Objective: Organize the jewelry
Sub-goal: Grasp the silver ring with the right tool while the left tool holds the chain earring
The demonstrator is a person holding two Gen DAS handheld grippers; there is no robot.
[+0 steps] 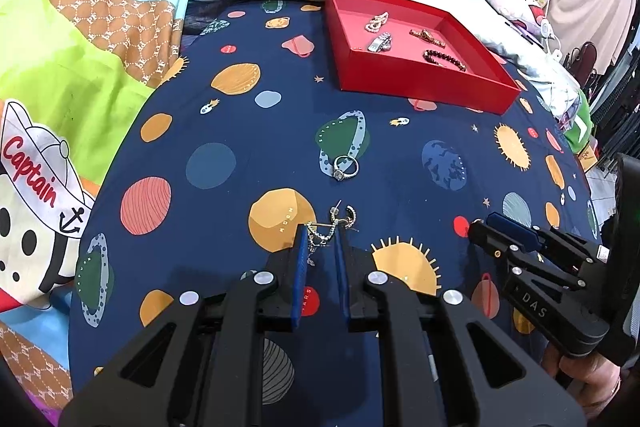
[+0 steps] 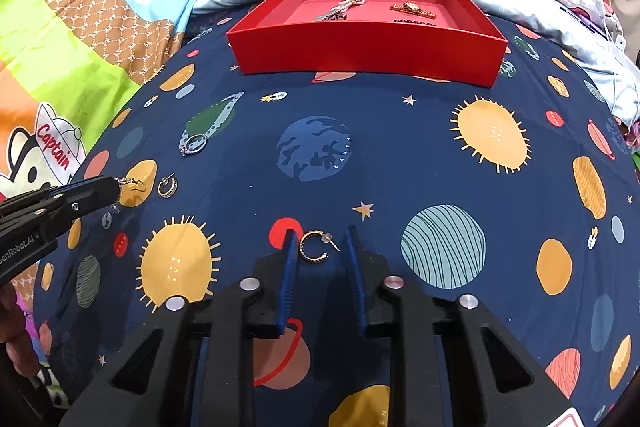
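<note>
Surface: a bed with a navy planet-print sheet (image 2: pixel 400 163); a cartoon-print quilt (image 1: pixel 80 39) lies along its left edge.

Item 1. Red tray (image 1: pixel 420 87), open-topped, at the far side of the sheet. Contents seen from the left wrist view: a pale beaded piece (image 1: pixel 377 21), a silver watch (image 1: pixel 380 43), a gold watch (image 1: pixel 426 35) and a dark red bead bracelet (image 1: pixel 444 59), all lying apart on the tray floor.

Item 2. Silver ring (image 1: pixel 345 167) with a stone, flat on the sheet between the tray and the left claw.

Item 3. Silver chain (image 1: pixel 320 237), caught at the tips of the left claw (image 1: pixel 322 241), whose fingers are pressed nearly together on it. Part of the chain hangs below the tips; how firmly it is pinched is hard to judge from this angle.

Item 4. Silver hoop earring (image 1: pixel 349 215), on the sheet just beyond the left claw's tips, beside the chain.

Item 5. Gold hoop earring (image 2: pixel 314 247), C-shaped with a post, flat on the sheet between the fingers of the right claw (image 2: pixel 320 241). The blue pads stand a little off each side of it, not pressing on it.
</note>
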